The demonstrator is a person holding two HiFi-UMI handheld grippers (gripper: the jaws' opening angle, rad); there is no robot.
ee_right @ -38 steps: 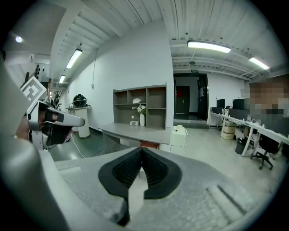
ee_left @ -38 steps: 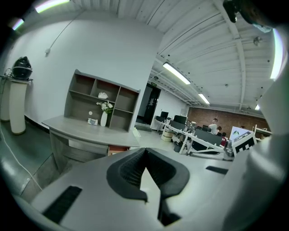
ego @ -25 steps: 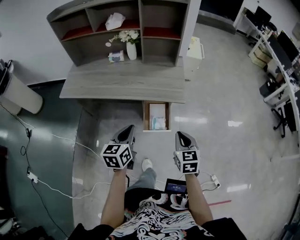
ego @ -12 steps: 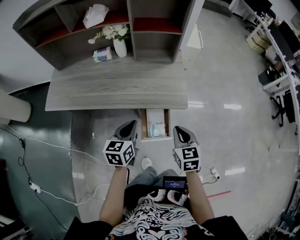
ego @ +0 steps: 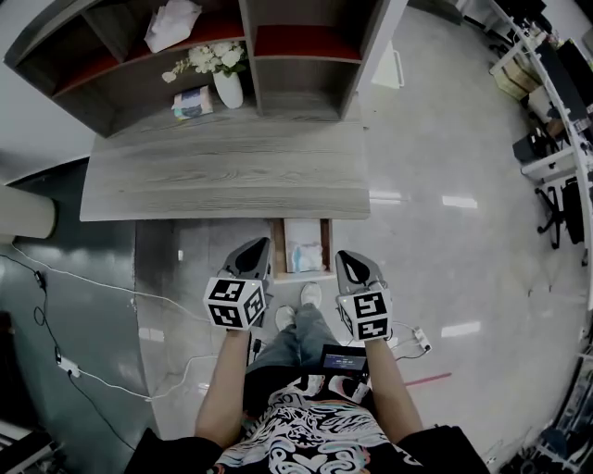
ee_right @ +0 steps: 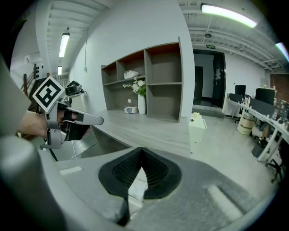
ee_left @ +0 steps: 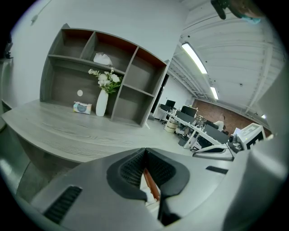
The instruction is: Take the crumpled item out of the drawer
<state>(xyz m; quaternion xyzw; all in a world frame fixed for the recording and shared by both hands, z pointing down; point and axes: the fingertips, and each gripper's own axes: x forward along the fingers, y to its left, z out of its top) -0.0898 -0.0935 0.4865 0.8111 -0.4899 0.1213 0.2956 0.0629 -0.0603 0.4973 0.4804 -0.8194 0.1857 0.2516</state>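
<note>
Person stands at near edge of grey wood counter (ego: 232, 176), a claw in each hand, both held low over the floor beside the open drawer (ego: 326, 248). Drawer is pulled out from under counter's near edge, right of centre.

Crumpled item (ego: 304, 255), pale blue-white, lies inside drawer in its near half, w/ a flat white sheet (ego: 302, 230) beyond it at the far end.

L claw (ego: 257, 244): jaws clenched, pads meeting at the tips, nothing between them. Tip sits just left of drawer's left wall, apart from the item.

R claw (ego: 342, 256): jaws also clenched, empty. Tip is just right of drawer's right wall, toward its near end. Item lies between the two claws, touched by neither.

L gripper view: brown drawer wall + sth white show thru the gap below the pads. R gripper view: L claw at left w/ its marker cube, a hand around the grip.

Far side of counter:
- shelf unit (ego: 306, 74)
- white vase w/ white flowers (ego: 227, 88) in front of it
- tissue pack (ego: 191, 102) just left of vase
- crumpled white thing (ego: 172, 23) on upper left shelf

White cables (ego: 93, 278) run over floor at left. Person's shoes (ego: 310, 294) sit near of drawer, between the claws. Office desks at far right.
</note>
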